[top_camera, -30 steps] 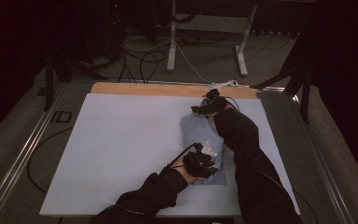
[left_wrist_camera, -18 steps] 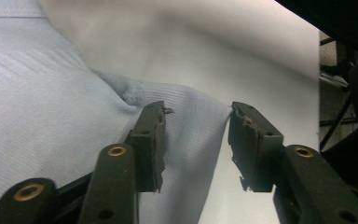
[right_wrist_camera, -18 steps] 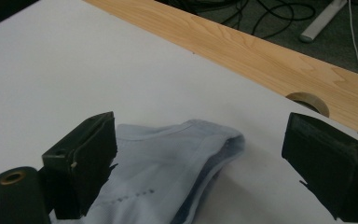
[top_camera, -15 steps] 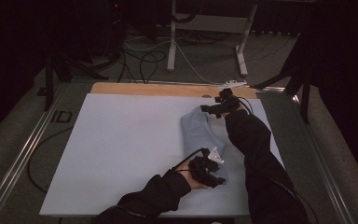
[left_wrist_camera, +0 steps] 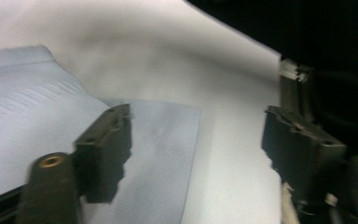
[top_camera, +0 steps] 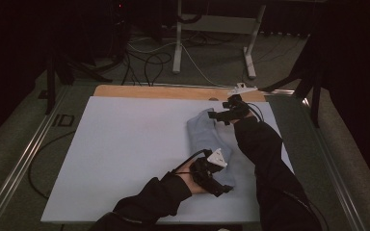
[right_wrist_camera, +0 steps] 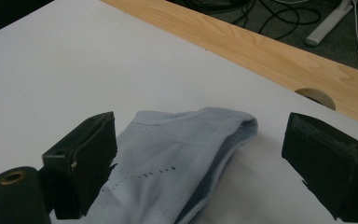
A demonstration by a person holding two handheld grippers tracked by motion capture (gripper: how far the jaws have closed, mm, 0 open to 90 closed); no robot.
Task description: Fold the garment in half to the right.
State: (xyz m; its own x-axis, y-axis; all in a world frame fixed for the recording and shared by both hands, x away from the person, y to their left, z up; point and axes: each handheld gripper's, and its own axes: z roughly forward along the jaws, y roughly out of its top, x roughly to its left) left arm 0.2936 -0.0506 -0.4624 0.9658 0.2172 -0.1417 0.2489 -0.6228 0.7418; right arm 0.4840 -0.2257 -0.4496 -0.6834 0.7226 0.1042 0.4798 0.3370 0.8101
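I see the sock (top_camera: 211, 143) lying on the table (top_camera: 125, 159), right of its middle, running from near me toward the far edge. My left tongs (top_camera: 218, 185) sit over its near end, my right tongs (top_camera: 223, 113) over its far end.

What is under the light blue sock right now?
The light blue sock lies flat on the white table cover, which shows bare all around it. Whatever is directly beneath the fabric is hidden, though nothing bulges through.
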